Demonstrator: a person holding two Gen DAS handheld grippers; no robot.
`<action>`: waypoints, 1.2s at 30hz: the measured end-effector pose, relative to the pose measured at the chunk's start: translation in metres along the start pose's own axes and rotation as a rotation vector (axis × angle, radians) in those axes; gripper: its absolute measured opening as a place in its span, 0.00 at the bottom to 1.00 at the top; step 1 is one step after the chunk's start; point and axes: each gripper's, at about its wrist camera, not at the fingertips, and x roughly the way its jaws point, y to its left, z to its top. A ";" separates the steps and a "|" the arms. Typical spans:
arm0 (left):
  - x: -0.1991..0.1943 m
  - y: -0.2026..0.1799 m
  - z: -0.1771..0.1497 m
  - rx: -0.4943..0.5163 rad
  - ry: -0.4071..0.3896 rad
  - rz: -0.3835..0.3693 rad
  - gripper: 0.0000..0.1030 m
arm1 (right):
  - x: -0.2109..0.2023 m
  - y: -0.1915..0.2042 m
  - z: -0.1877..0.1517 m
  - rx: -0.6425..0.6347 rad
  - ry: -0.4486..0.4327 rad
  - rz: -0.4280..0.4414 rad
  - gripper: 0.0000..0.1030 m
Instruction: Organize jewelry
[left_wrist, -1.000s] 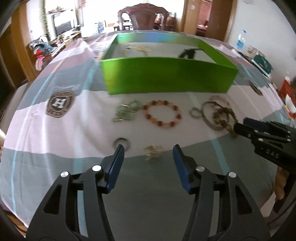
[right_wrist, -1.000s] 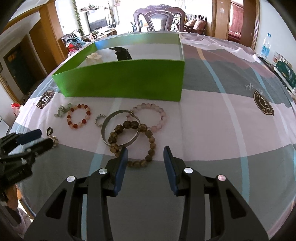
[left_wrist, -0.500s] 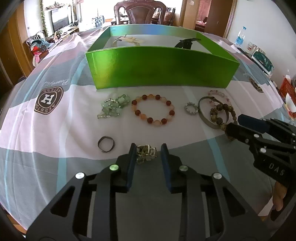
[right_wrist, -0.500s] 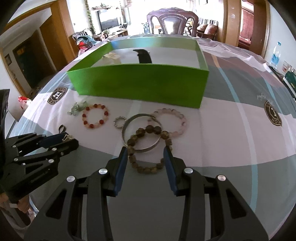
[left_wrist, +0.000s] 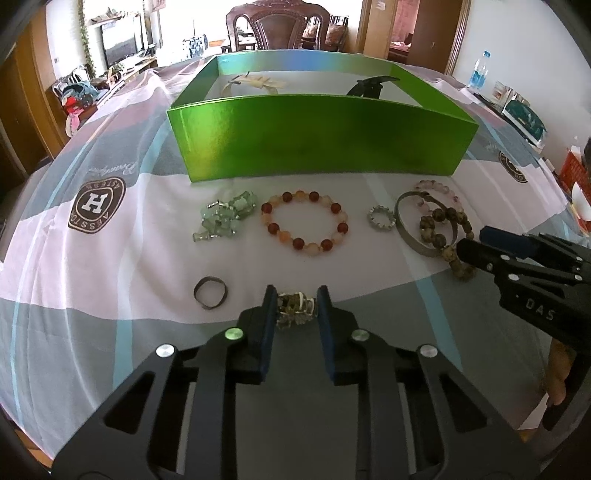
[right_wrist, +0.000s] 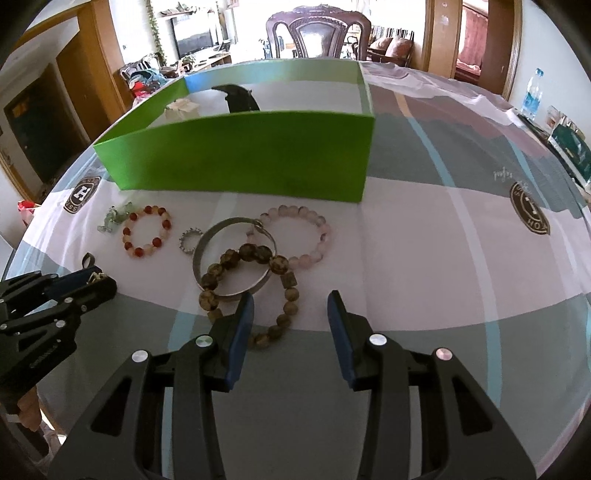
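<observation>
Lower part of small gold-toned piece (left_wrist: 295, 309) hidden between blue pads of left gripper (left_wrist: 295, 301); its kind too small to tell. Near arc of brown bead bracelet (right_wrist: 258, 291) covered by right gripper (right_wrist: 291, 306) finger. Box (left_wrist: 321, 144) near wall hides most of floor; black item (left_wrist: 367, 86) and pale item (left_wrist: 255, 82) inside only partly seen. Table (left_wrist: 110, 280) near edge cut off by frame bottom.
</observation>
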 end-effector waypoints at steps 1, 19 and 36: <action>0.000 -0.001 0.000 0.002 -0.003 0.002 0.22 | 0.001 0.001 0.001 -0.007 -0.002 0.000 0.40; -0.050 0.017 0.049 -0.022 -0.150 0.000 0.21 | -0.080 0.012 0.045 -0.084 -0.264 0.010 0.08; 0.012 0.032 0.177 -0.086 -0.130 0.030 0.22 | -0.018 0.002 0.143 -0.058 -0.270 -0.131 0.08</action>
